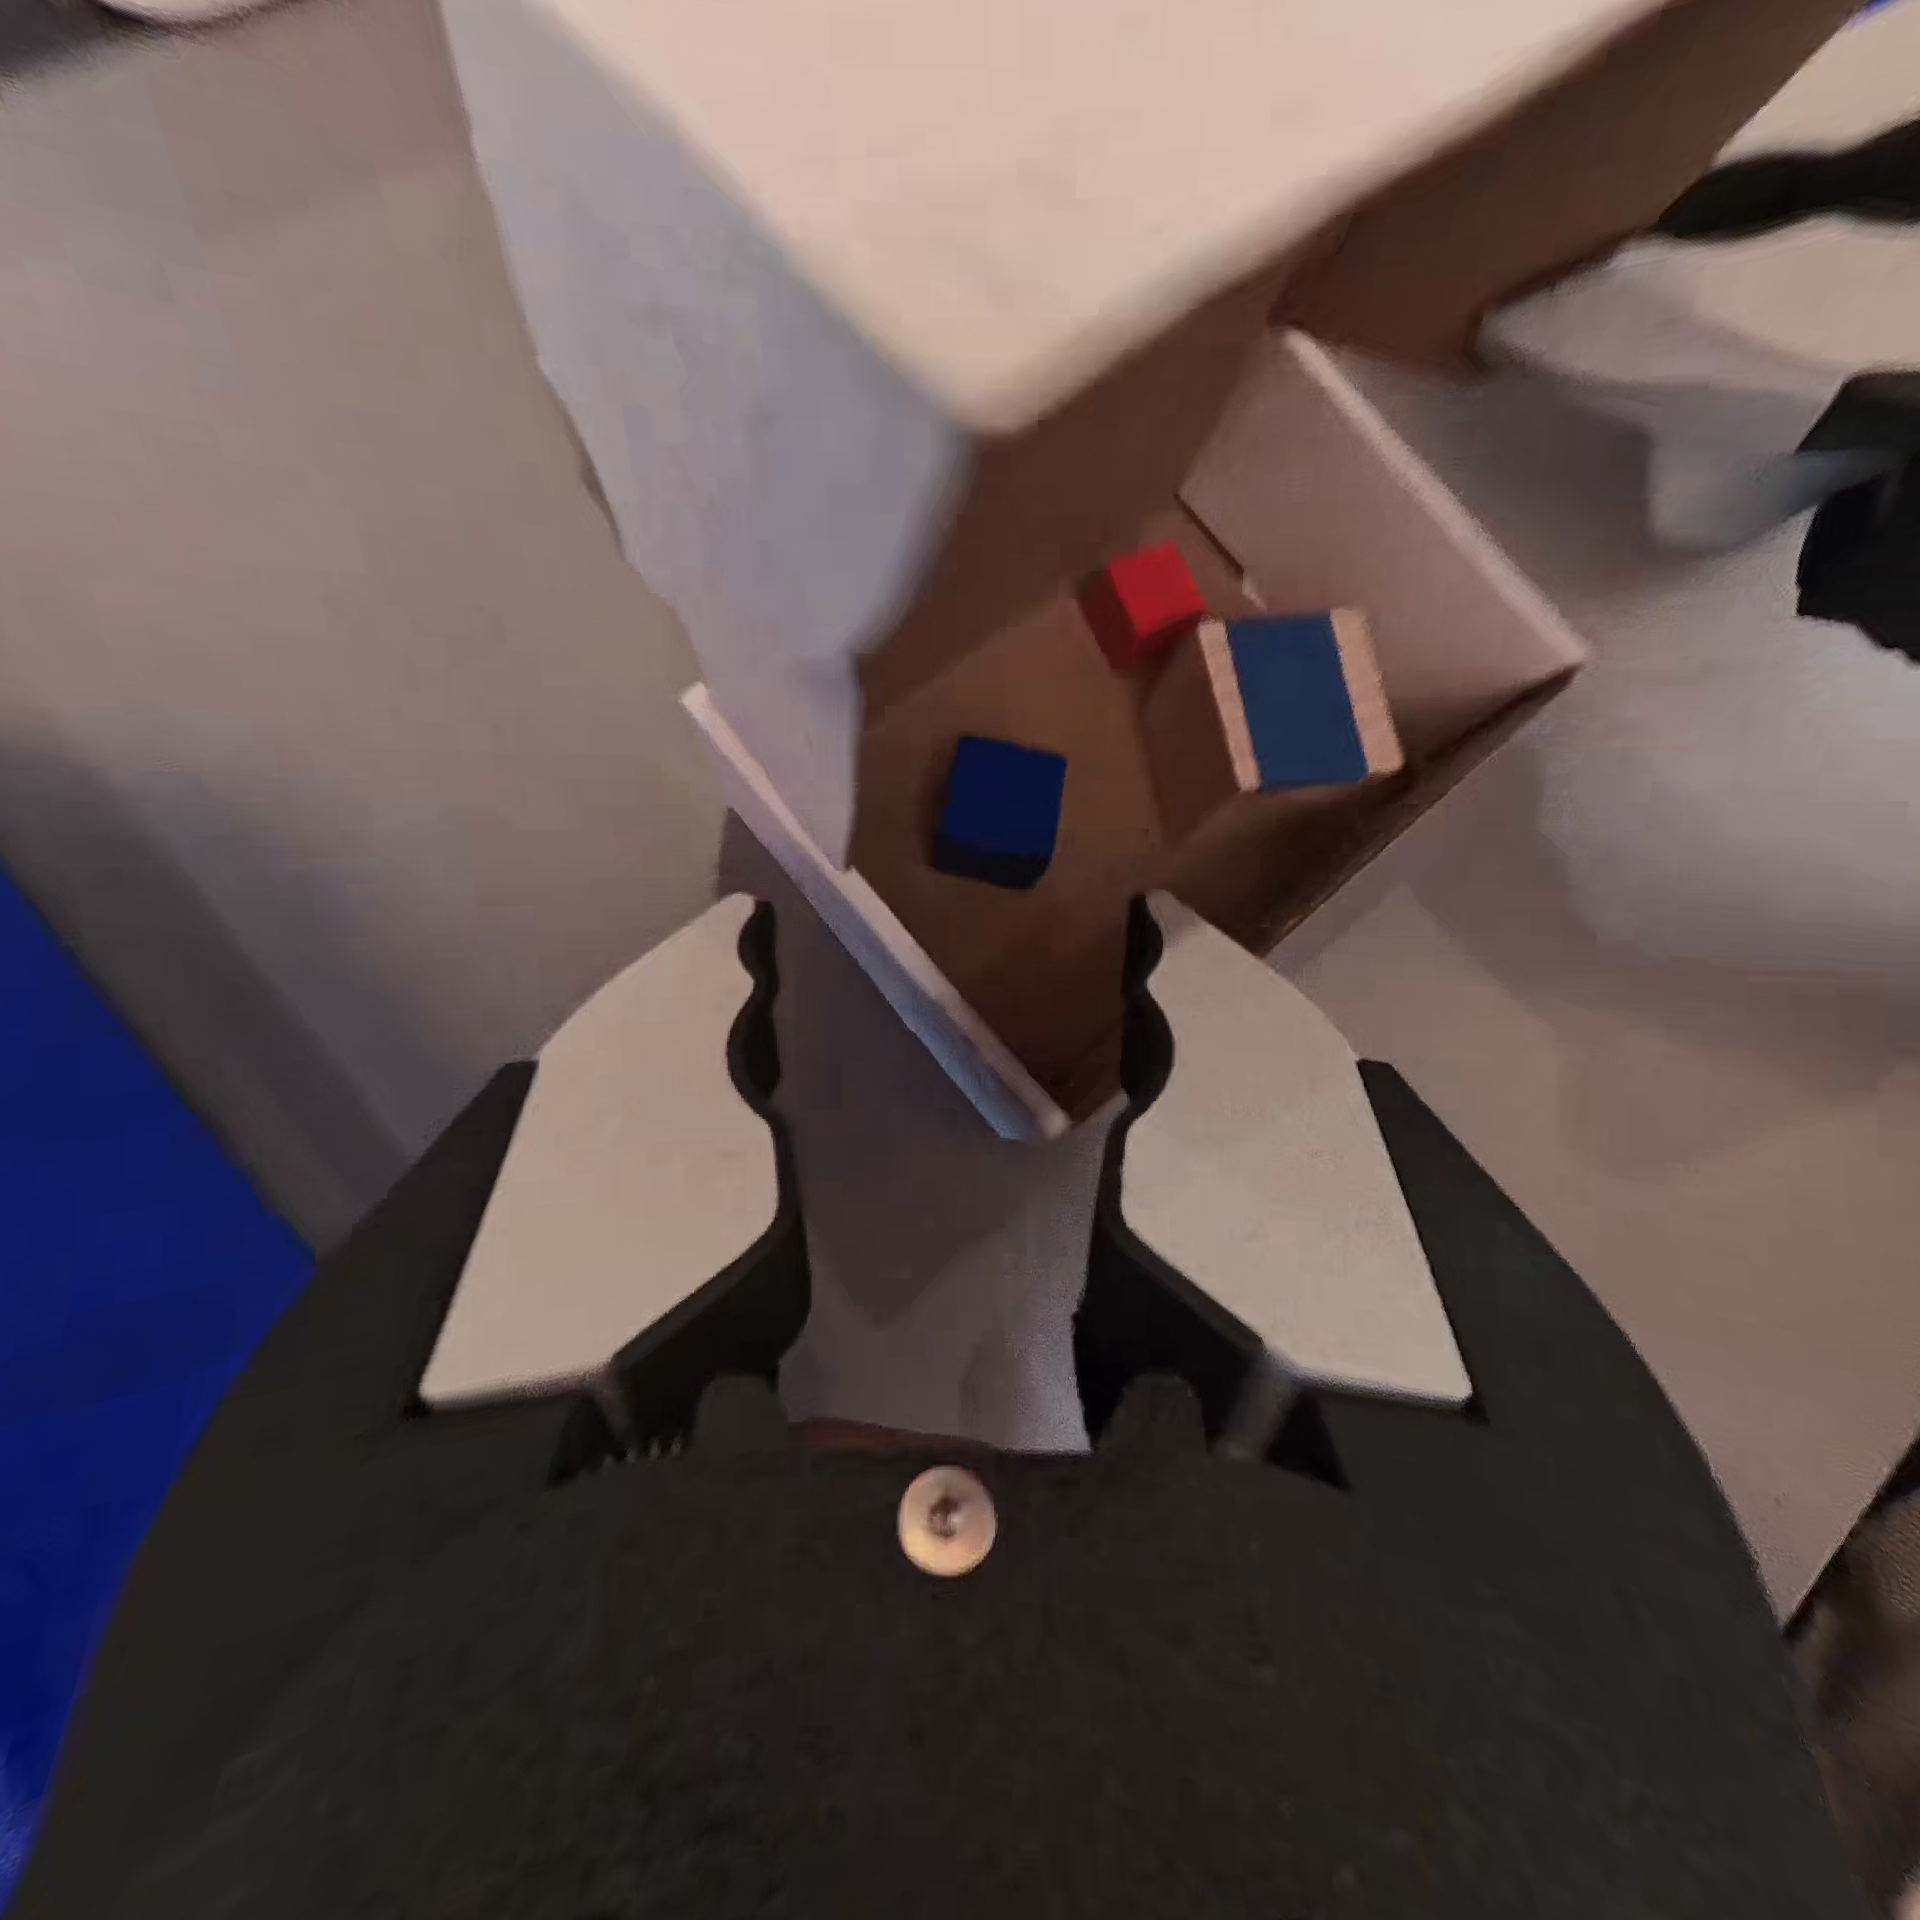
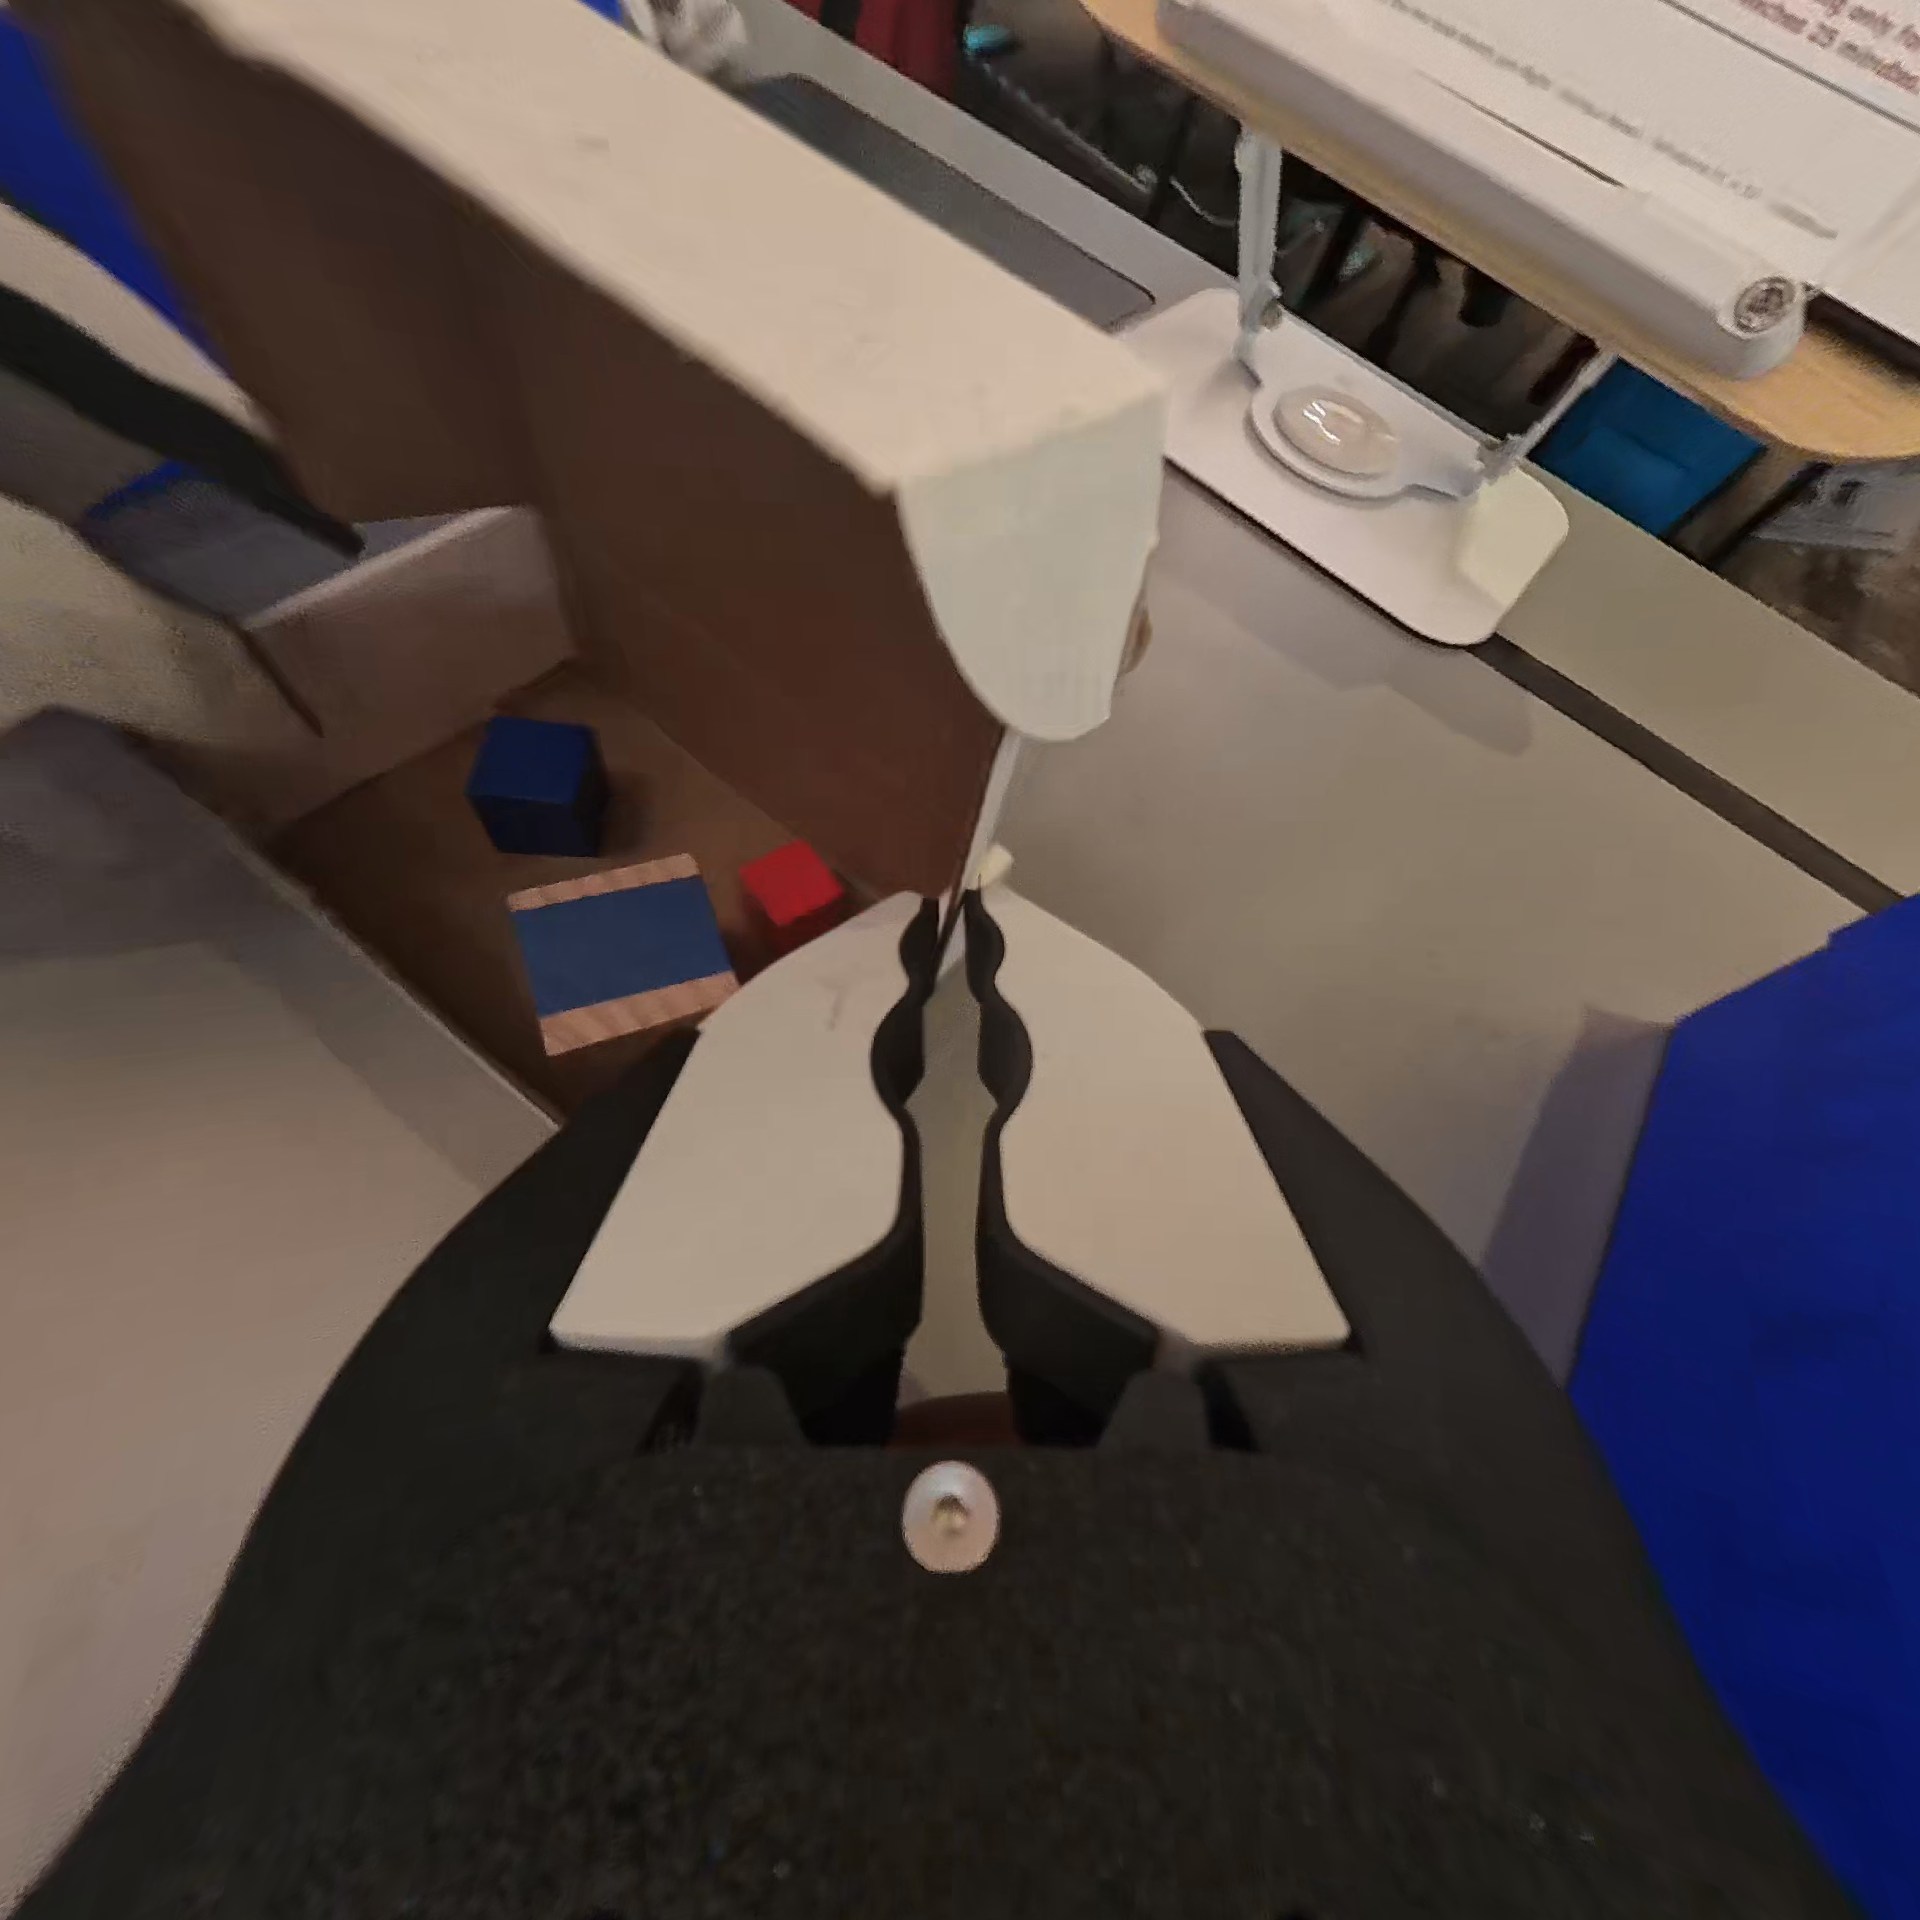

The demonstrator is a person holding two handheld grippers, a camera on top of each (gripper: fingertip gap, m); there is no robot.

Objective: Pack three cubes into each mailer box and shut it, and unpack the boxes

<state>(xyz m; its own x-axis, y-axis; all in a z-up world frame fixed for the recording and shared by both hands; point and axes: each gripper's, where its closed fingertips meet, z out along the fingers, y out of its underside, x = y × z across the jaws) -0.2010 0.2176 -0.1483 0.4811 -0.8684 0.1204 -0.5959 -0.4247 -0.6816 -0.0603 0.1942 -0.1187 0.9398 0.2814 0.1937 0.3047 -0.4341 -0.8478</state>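
A white mailer box (image 1: 1382, 540) stands open on the grey table, its lid (image 1: 935, 156) raised. On its brown floor lie a dark blue cube (image 1: 1000, 810), a red cube (image 1: 1143, 603) and a blue cube with wood-coloured edges (image 1: 1299, 696). My left gripper (image 1: 945, 920) is open, its jaws straddling the box's near corner wall. My right gripper (image 2: 948, 914) is shut on the thin white side flap (image 2: 1039, 603) of the lid (image 2: 623, 208). The right wrist view also shows the dark blue cube (image 2: 535, 784), the blue and wood cube (image 2: 623, 961) and the red cube (image 2: 792, 883).
A white lamp stand base (image 2: 1351, 488) sits on the grey table (image 2: 1351, 831) beyond the box, under a wooden shelf (image 2: 1558, 312). A blue object (image 2: 1766, 1299) lies at the right. A blue surface (image 1: 104, 1195) lies at the left. The picture is motion-blurred. From the right gripper's tips to the white lamp stand base (image 2: 1351, 488) is close to 35 cm.
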